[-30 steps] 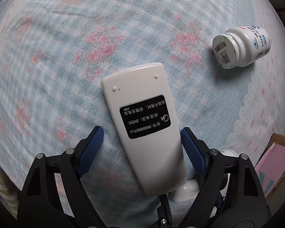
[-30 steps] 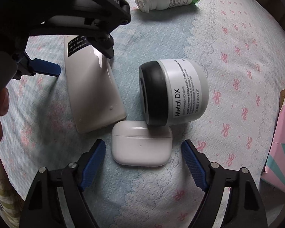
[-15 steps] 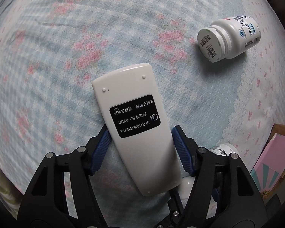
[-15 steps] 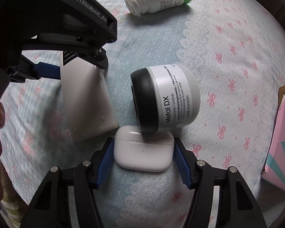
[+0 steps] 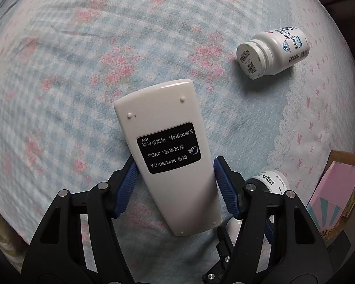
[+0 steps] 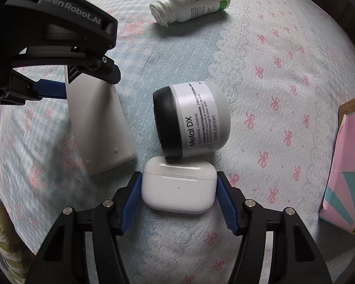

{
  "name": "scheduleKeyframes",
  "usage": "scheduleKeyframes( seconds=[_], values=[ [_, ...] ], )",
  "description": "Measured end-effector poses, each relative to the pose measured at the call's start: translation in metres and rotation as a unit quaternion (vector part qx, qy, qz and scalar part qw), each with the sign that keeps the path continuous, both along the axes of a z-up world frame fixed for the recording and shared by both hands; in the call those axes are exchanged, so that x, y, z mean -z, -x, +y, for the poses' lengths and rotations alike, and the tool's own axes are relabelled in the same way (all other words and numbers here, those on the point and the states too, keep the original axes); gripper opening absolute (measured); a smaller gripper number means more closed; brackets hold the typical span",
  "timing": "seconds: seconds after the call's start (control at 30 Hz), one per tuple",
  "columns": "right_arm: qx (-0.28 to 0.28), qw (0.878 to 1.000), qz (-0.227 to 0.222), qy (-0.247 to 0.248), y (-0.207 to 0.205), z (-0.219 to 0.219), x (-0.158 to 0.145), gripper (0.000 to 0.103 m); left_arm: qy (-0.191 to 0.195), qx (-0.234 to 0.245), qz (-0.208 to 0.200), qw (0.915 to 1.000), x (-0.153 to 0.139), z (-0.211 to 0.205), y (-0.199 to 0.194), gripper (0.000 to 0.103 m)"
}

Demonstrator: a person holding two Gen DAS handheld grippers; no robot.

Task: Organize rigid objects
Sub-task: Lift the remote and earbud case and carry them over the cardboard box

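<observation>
tools (image 5: 174, 184) closer round remote (image 5: 170, 156)

"Metal DX" on jar (image 6: 196, 120); "3VDC" on remote (image 5: 168, 151)

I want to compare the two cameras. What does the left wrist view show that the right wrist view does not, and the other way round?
Only the left wrist view shows the remote's black label in full and the left gripper closed on the remote.

Only the right wrist view shows the whole earbuds case between the right gripper's fingers, and the "Metal DX" text on the jar.

Both show the remote, the white pill bottle lying on its side, the jar, the pink box and the floral bedspread.
</observation>
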State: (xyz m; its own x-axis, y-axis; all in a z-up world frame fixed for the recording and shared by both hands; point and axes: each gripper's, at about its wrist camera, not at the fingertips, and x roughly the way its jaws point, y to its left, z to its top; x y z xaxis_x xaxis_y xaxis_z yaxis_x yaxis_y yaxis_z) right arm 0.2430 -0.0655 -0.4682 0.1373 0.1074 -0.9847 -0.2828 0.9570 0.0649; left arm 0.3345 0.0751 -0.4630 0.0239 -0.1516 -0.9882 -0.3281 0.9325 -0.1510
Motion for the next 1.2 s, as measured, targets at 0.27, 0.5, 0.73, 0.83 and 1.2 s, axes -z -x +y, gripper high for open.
scheduleKeyframes(
  seconds=[0.27, 0.5, 0.73, 0.83, 1.2],
  values=[
    [-0.001, 1.000, -0.012, 0.004, 0.004, -0.003, -0.018, 0.057, 0.009, -0.011, -0.012, 0.9998, -0.024, 0.018, 0.010, 0.060],
    [0.006, 0.999, -0.034, 0.005, 0.005, -0.001, -0.047, 0.057, 0.020, -0.015, -0.035, 0.9991, -0.057, 0.029, 0.017, 0.059],
    [0.012, 0.998, -0.058, 0.004, 0.009, -0.004, -0.081, 0.056, 0.029, -0.009, -0.057, 0.9979, -0.088, 0.043, 0.028, 0.058],
    [0.016, 0.997, -0.070, 0.003, 0.014, -0.007, -0.096, 0.057, 0.031, -0.007, -0.069, 0.9971, -0.099, 0.042, 0.039, 0.058],
    [0.076, 0.990, -0.117, -0.037, 0.030, -0.053, -0.188, 0.057, 0.049, 0.034, -0.139, 0.9885, -0.188, -0.012, 0.049, 0.057]
  ],
)
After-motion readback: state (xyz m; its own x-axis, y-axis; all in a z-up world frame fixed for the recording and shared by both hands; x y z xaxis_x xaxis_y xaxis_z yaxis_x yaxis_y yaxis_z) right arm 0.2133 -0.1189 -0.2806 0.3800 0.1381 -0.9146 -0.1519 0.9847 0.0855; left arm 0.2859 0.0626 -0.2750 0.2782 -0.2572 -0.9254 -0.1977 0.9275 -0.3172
